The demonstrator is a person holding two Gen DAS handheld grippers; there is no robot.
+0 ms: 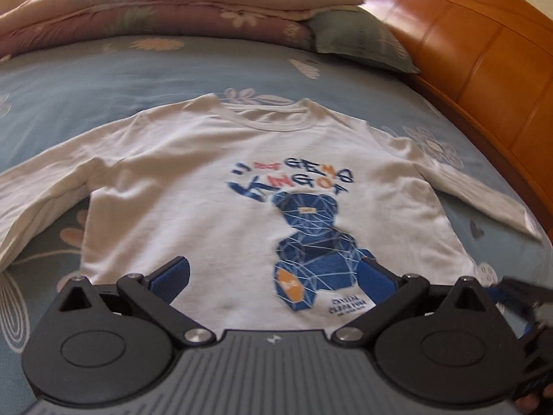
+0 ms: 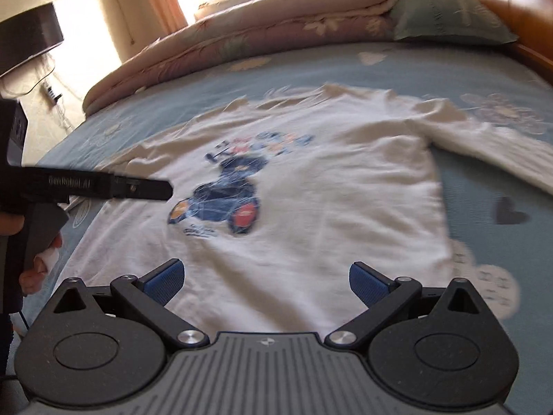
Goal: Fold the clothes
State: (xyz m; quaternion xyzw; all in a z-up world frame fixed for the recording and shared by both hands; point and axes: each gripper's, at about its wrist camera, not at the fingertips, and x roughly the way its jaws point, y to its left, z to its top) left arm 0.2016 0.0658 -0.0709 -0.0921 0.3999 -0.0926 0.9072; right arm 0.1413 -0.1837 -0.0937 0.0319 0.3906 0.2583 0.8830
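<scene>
Blue pads of the left gripper (image 1: 273, 273) are seen nearest, spread wide apart with nothing between them, just over the hem of the shirt (image 1: 193, 186). The right gripper (image 2: 266, 278) is also held released, its pads wide apart and empty, over the same hem but nearer to the shirt's side that faces the headboard (image 1: 484, 69).

The shirt, white with a blue bear print (image 1: 311, 242), is laid flat and face up on the blue sheet (image 1: 103, 79), with the collar pointing away from the grippers. Both long sleeves are spread out from the body, one toward the headboard and one away from it. No fold is visible in it.

As a judgement: the shirt lies spread out, and neither gripper holds cloth, so the step in hand seems to be an approach to the shirt for a fold. The scene fits a shirt just spread for folding; it is not settled by the pictures which edge is aimed at. A next move would call for both grippers to be lowered until cloth is between the pads, then closed on one layer pair only, so that the sheet is not pinched together with it.

Counted: one shirt, two sleeves, two grippers, one pillow (image 1: 359, 38) beyond the collar, one folded quilt (image 1: 155, 10) beside the pillow.
</scene>
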